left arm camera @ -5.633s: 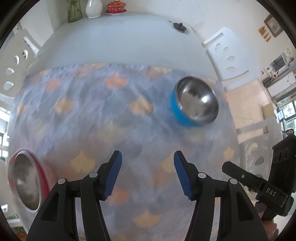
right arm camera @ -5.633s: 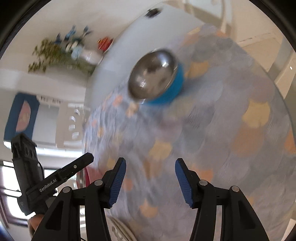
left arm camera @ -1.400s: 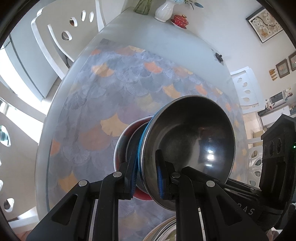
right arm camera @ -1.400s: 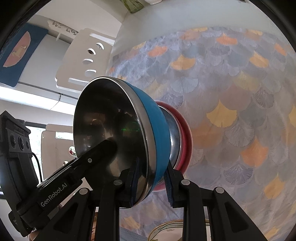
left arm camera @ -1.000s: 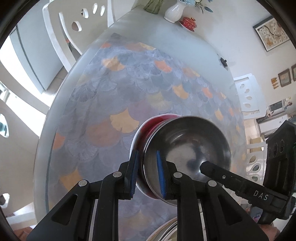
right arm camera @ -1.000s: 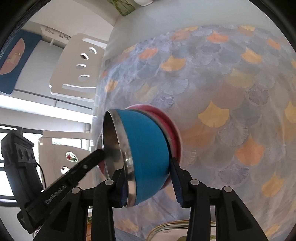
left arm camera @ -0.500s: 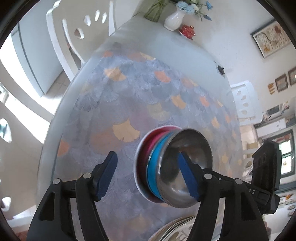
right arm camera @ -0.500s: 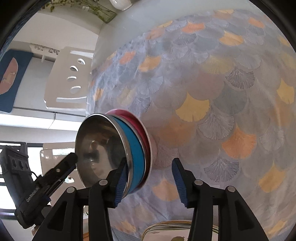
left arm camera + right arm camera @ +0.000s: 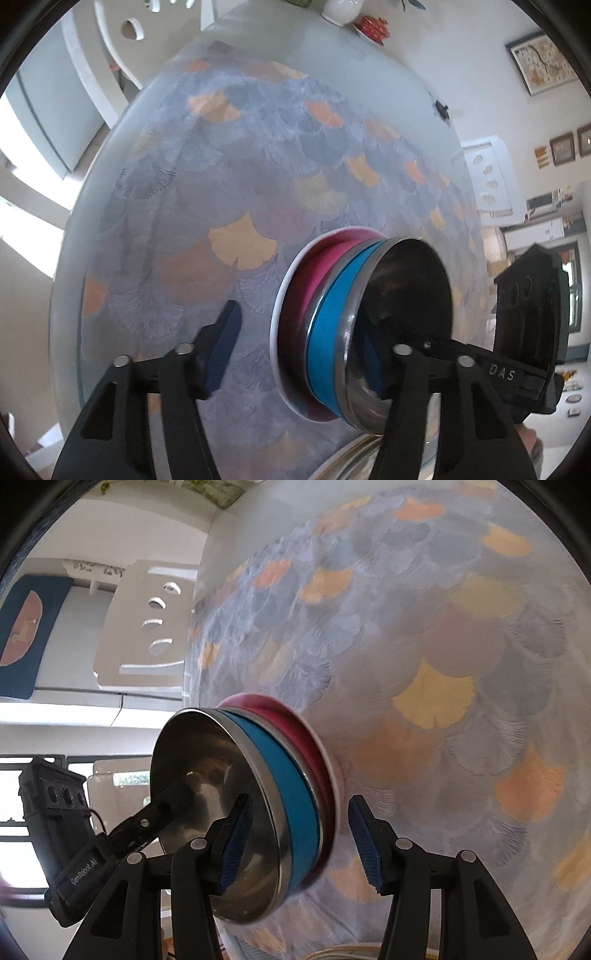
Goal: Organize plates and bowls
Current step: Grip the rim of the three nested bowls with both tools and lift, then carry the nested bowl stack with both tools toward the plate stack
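Blue bowl (image 9: 327,325) nested in red bowl (image 9: 314,273); left gripper (image 9: 295,350) closing, right gripper (image 9: 299,845) apparently loose, both straddling rims.

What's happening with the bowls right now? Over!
Left gripper closing around the stack, right gripper open astride it. Blue bowl nested in red bowl on table. Nothing blocking.

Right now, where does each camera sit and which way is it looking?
Left wrist view: rides the left tongs, looking down along them at a blue-sided steel bowl nested in a red-sided steel bowl; closing jaws straddle the rims.
Right wrist view: rides the right tongs, facing that stack from the opposite side; open jaws straddle the rims.
Shared: both bowls, the fan-patterned tablecloth, the other tongs.
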Demonstrator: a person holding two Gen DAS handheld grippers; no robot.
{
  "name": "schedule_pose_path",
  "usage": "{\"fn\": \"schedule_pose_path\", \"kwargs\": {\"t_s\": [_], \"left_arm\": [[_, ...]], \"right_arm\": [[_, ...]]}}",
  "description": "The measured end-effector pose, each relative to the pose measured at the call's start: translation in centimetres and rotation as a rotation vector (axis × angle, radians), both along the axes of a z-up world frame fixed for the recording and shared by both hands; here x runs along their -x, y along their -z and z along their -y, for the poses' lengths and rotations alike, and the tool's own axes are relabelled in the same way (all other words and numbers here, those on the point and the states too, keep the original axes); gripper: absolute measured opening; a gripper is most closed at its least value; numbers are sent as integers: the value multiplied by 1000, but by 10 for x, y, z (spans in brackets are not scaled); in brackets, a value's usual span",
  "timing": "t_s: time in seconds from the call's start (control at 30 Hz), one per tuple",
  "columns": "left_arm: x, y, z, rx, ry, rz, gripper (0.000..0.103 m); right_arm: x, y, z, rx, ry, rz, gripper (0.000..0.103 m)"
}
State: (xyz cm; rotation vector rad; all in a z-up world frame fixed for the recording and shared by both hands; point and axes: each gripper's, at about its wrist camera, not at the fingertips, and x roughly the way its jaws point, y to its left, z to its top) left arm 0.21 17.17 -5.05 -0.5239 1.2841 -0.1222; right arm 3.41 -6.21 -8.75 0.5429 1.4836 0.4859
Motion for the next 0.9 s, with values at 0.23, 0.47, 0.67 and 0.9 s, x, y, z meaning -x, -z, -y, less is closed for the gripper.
{"fn": "schedule_pose_path", "kwargs": {"t_s": [0.23, 0.47, 0.67, 0.9], "left_arm": [[-3, 8, 8, -13, 54, 32, 28], [-2, 6, 13, -60, 93, 53, 29], [1, 3, 13, -81, 100, 66, 29], [14, -3, 12, -104, 123, 85, 29]], "right_arm": [[-1, 11, -1, -25, 4, 31, 45], [3, 8, 1, -22, -23, 78, 44], [5, 4, -3, -20, -38, 90, 40], [21, -3, -3, -24, -24, 94, 37]]}}
